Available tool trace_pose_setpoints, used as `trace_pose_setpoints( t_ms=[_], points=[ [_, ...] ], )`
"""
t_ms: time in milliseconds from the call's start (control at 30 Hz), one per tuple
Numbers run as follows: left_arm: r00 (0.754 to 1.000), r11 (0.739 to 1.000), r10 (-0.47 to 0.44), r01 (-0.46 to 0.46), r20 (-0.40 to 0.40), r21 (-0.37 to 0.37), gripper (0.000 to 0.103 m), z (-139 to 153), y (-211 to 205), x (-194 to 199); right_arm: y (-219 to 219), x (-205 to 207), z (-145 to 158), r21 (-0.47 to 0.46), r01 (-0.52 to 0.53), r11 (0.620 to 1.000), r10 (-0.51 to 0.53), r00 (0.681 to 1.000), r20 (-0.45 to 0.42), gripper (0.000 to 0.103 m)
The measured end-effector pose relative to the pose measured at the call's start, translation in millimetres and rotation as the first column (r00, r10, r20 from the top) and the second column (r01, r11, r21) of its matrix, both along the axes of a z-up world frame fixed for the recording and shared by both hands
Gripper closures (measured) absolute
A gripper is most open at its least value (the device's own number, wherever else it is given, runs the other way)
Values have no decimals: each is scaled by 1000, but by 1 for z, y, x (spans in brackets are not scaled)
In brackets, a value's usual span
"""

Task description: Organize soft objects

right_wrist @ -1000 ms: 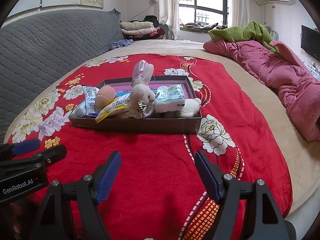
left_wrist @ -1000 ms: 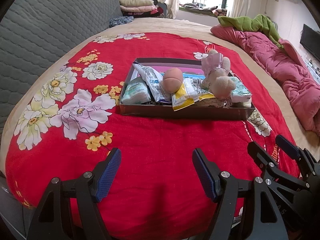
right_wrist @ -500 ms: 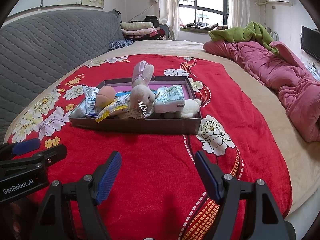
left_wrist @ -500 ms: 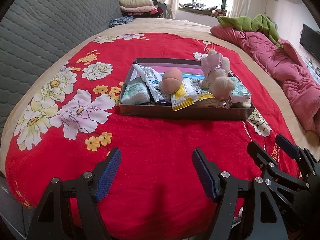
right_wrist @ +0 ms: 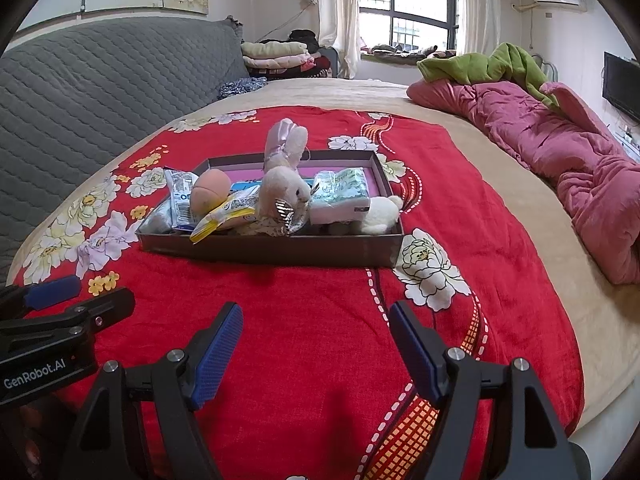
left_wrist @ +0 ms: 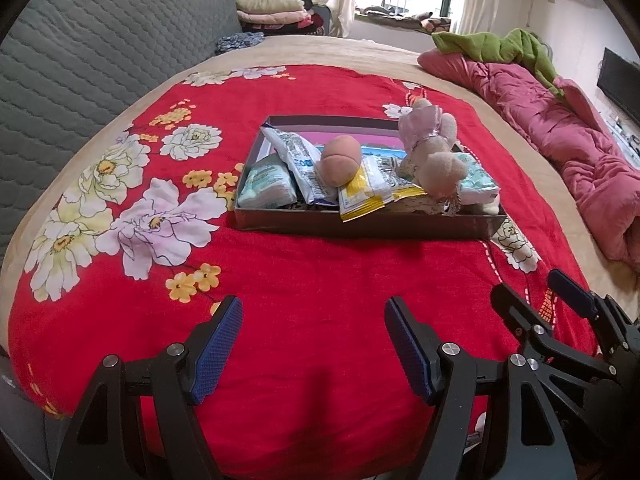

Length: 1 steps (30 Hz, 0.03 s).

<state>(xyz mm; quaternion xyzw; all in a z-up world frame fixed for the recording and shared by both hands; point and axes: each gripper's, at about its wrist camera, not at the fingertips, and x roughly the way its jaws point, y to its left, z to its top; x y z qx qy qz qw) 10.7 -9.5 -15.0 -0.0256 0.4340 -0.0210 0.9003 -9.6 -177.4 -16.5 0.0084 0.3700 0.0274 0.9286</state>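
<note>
A bed (right_wrist: 460, 92) is covered by a red floral blanket (right_wrist: 320, 320), on which a shallow box (right_wrist: 280, 249) is set. All soft things seen are already inside the box: a plush rabbit (right_wrist: 285, 189), a white plush (right_wrist: 382, 210) at the right end, tissue packs (right_wrist: 340, 186), a peach ball (right_wrist: 209, 195), snack packets (right_wrist: 224, 216). Nothing loose is seen on the blanket. Left tongs (left_wrist: 314, 340) and right tongs (right_wrist: 316, 338) are held spread and empty, well short of the box, side by side. The scene fits either a box about to be emptied or one just filled; which step is in hand cannot be settled, so no next move is named.
</note>
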Motion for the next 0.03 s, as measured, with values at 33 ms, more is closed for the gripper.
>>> trace_pose_setpoints(
  t_ms=[33],
  points=[
    [1000,1000,0,0,2,4,28,1,-1,0,0,0,-1,0,0,1000,0,1000,0,28]
  ],
)
